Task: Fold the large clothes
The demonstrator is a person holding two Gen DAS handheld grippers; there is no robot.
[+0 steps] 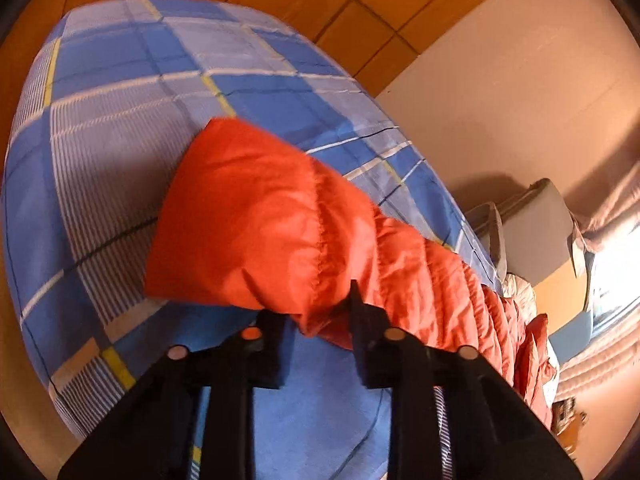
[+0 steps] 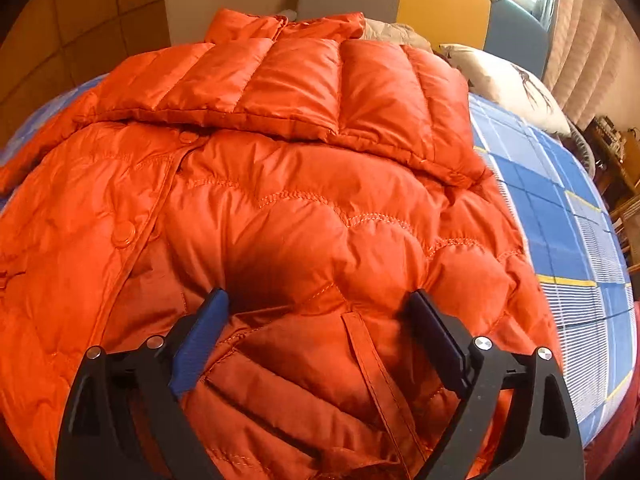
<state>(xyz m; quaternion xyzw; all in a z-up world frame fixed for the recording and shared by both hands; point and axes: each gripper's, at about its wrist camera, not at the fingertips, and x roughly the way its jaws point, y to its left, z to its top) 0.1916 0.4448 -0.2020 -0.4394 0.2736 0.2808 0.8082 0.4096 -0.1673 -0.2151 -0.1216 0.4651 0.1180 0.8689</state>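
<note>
A bed under a blue plaid sheet fills the room beside tan walls, with a pale pillow at its far end. An orange puffer jacket lies spread on the sheet directly beneath and ahead of the right tool, whose jaws stand wide apart over the quilted front, clasping nothing. Its sleeve stretches forward from the left tool, whose narrowed jaws pinch the cuff end between them.
</note>
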